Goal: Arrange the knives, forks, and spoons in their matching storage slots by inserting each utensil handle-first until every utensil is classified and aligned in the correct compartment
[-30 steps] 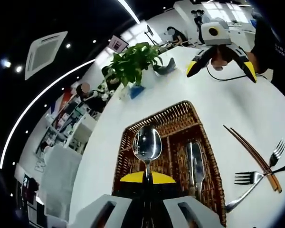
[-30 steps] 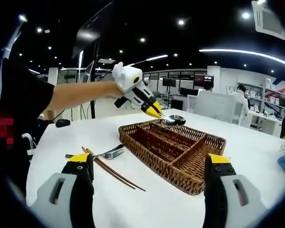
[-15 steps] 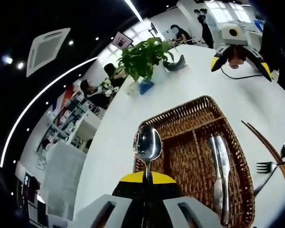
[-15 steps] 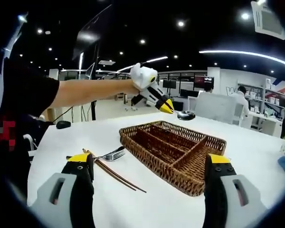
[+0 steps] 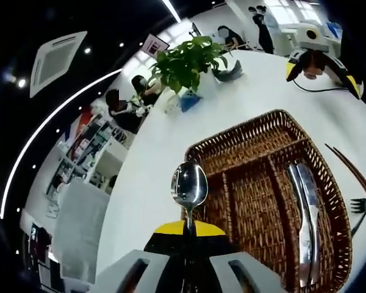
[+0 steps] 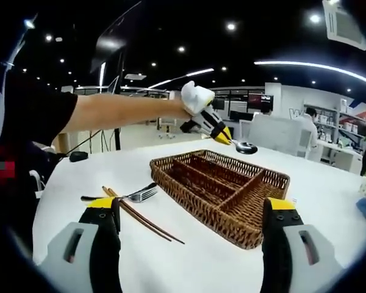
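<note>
Left gripper (image 5: 184, 227) jaws clamped the shiny steel spoon (image 5: 189, 186) bowl-outward, at frame centre above the brown wicker tray (image 5: 256, 131). Right gripper (image 6: 192, 210) jaws gaped, empty. Risk: thin grip, apparently; spoon could twist, missing its slot.

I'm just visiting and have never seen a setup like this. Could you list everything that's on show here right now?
Wicker tray: one, brown, divided into compartments, mid-table.
Spoon: one, silver, held bowl-up in the left gripper, above the tray's far edge.
Knives: two, silver, lying side by side in one tray compartment.
Forks: two, one silver, one with a black handle, on the table beside the tray.
Chopsticks: one pair, brown, on the table by the forks.
Potted plant: one, green, at the table's edge.
Table: one, white.
Left gripper: yellow-tipped, shut on the spoon.
Right gripper: yellow-tipped, jaws wide apart, empty.
</note>
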The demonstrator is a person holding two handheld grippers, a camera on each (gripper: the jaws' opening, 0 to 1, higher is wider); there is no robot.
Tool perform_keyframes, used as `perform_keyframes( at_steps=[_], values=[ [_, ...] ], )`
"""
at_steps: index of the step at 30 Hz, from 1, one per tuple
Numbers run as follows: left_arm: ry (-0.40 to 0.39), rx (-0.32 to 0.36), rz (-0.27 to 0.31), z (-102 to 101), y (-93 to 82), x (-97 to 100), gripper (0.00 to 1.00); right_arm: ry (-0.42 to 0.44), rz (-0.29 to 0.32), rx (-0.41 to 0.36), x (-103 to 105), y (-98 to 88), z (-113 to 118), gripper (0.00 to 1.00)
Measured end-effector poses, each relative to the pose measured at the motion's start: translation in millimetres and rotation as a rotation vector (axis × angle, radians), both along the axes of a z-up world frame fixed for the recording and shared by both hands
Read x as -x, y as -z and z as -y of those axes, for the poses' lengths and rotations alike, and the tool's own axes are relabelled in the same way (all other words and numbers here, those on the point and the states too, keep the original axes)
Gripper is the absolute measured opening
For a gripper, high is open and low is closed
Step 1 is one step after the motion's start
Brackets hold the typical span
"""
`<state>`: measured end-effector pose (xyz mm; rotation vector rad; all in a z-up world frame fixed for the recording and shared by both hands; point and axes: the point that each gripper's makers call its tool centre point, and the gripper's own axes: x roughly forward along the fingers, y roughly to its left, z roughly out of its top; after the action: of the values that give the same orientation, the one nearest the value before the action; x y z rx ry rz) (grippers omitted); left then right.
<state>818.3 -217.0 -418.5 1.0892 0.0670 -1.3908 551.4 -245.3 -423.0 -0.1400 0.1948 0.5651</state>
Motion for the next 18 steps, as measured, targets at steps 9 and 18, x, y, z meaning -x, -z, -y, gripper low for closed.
perform_keyframes(
  at_steps=[9, 18],
  values=[
    [-0.025, 0.024, -0.006, -1.1, -12.9, -21.1, 0.0, 0.015, 0.005, 0.004, -3.7, 0.3, 3.6, 0.99],
    [-0.044, 0.027, -0.017, 1.7, -12.9, -23.0, 0.0, 0.014, 0.008, 0.001, -4.9, 0.5, 4.7, 0.99]
  ],
)
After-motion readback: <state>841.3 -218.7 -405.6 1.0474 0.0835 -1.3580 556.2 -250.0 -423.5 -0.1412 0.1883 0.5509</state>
